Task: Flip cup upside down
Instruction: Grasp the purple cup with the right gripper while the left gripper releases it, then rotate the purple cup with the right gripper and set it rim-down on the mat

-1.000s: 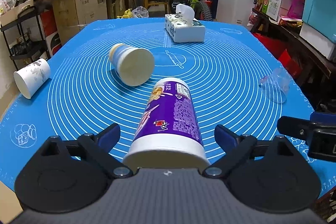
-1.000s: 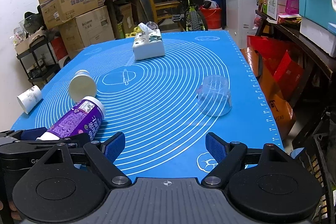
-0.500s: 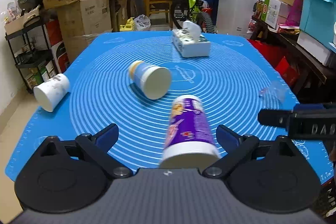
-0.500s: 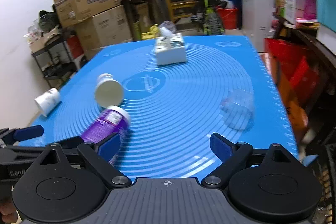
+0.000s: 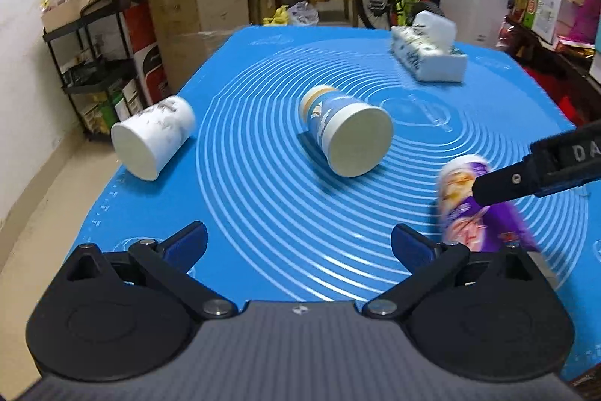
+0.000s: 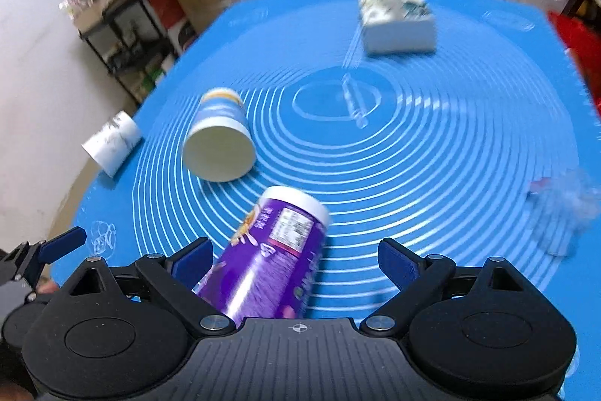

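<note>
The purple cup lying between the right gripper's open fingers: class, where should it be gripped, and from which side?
Grip the purple cup across its round side wall, mid-body. It lies on the blue mat, white end pointing away, so the right gripper likely comes along its axis.

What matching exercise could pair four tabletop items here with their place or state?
Column 1:
1. purple canister
2. blue-and-white cup
3. tissue box
4. clear plastic cup

Column 2:
a. far side of the mat
b. right edge of the mat
c. on its side, mid-mat
d. between the right tool's fingers

Pairs: 1-d, 2-c, 3-a, 4-b
</note>
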Tool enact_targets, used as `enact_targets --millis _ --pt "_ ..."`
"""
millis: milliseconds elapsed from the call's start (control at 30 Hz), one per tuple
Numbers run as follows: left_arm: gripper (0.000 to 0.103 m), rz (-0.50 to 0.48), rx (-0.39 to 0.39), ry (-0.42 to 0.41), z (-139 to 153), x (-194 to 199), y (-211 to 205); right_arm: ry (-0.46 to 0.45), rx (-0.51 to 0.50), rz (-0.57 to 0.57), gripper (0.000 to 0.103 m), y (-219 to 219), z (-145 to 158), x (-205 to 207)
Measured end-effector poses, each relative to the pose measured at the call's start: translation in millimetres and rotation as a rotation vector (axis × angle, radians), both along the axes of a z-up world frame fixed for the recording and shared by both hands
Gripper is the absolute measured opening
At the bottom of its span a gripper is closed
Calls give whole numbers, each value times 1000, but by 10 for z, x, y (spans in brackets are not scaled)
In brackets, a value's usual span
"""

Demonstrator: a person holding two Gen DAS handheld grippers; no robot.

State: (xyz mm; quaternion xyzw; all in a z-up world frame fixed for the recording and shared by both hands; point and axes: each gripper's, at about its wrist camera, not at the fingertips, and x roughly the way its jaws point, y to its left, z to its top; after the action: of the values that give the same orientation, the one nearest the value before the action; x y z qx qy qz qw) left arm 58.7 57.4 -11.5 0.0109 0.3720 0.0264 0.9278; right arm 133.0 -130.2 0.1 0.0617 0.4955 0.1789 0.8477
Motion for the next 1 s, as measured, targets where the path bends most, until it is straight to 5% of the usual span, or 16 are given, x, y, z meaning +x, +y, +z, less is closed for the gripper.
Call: enact_targets --millis 167,267,433,667,800,1000 --pt "103 2 -3 19 -80 13 100 130 -21 28 92 213 -257 224" --pt "103 -2 -7 24 -101 14 103 175 34 47 77 244 -336 271" --pt "103 -4 -23 21 -84 15 90 117 41 64 75 214 -232 150" --pt "103 -4 -48 2 -49 15 20 -323 -85 -50 71 -15 129 -149" --pt "103 3 -66 -8 -39 20 -27 -663 -236 -79 69 -40 27 -381" --pt "103 -7 -65 -8 -46 29 -110 -748 -283 -59 69 -88 -224 -486"
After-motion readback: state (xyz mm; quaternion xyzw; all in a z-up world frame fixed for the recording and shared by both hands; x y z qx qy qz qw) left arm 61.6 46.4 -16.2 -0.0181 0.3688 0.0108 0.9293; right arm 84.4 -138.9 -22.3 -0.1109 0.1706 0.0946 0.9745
